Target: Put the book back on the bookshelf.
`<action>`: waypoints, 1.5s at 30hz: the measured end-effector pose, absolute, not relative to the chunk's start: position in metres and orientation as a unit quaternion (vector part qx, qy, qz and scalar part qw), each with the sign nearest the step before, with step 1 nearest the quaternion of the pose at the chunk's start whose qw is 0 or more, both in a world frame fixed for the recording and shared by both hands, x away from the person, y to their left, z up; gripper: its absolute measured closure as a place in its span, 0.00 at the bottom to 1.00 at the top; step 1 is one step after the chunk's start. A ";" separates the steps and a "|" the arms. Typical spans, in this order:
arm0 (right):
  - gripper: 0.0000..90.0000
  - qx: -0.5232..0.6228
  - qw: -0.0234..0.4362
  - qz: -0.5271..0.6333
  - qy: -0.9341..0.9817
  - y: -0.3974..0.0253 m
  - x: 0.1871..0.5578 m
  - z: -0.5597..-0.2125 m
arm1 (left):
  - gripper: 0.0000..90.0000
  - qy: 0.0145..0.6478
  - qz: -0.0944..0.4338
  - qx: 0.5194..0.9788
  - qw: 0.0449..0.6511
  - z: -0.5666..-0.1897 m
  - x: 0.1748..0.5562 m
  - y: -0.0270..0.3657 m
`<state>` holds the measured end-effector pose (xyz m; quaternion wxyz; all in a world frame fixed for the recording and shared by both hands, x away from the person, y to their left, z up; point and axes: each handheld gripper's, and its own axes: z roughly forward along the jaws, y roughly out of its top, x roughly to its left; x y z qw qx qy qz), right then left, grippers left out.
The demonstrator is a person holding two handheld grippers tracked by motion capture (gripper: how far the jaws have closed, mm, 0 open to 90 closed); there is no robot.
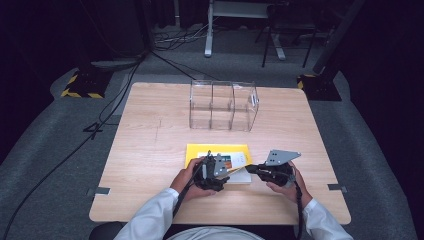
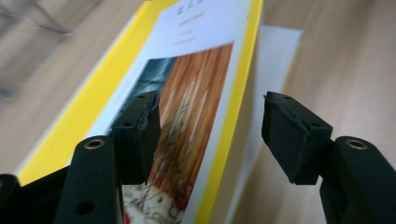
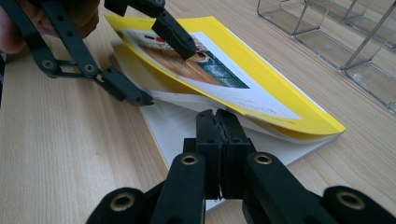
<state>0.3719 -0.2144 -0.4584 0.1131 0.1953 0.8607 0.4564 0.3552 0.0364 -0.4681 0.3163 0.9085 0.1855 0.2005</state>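
A yellow book [image 1: 210,150] with a picture on its cover lies on the wooden table [image 1: 150,135], near the front. Its cover [image 3: 261,79] is lifted and bowed upward above the white pages [image 3: 177,126]. My left gripper [image 3: 166,74] is open and straddles the raised cover's edge, one jaw over the picture and one below. In the left gripper view the cover [image 2: 196,56] runs between the open left gripper [image 2: 210,112]. My right gripper [image 3: 218,116] is shut, its tips at the white page just under the lifted cover. In the high view the left gripper [image 1: 226,170] and the right gripper [image 1: 252,169] meet at the book's front edge.
A clear plastic organizer [image 1: 222,105] with three compartments stands behind the book at mid-table, seen also as the clear organizer [image 3: 336,32] in the right gripper view. Bare wood lies to the left and right of the book. Cables run across the floor beyond the table.
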 end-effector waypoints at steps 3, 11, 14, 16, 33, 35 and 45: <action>0.99 0.197 0.115 0.458 0.859 -0.214 0.372 -0.457 | 0.44 0.180 0.198 0.911 0.315 -0.471 0.354 0.032; 0.98 0.198 0.115 0.461 0.857 -0.215 0.372 -0.458 | 0.60 0.167 0.220 0.912 0.302 -0.475 0.350 0.030; 0.98 0.198 0.113 0.461 0.858 -0.215 0.372 -0.459 | 0.70 0.162 0.227 0.912 0.301 -0.479 0.349 0.030; 0.98 0.198 0.113 0.458 0.859 -0.215 0.371 -0.460 | 0.73 0.155 0.229 0.911 0.305 -0.481 0.349 0.029; 0.67 0.192 0.107 0.462 0.859 -0.225 0.369 -0.459 | 0.97 0.164 0.286 0.880 0.341 -0.471 0.348 0.033; 0.60 0.201 0.110 0.455 0.861 -0.232 0.370 -0.461 | 0.97 0.166 0.285 0.875 0.354 -0.470 0.349 0.036; 0.54 0.278 0.127 0.426 0.852 -0.269 0.389 -0.473 | 0.97 0.168 0.282 0.850 0.413 -0.451 0.350 0.052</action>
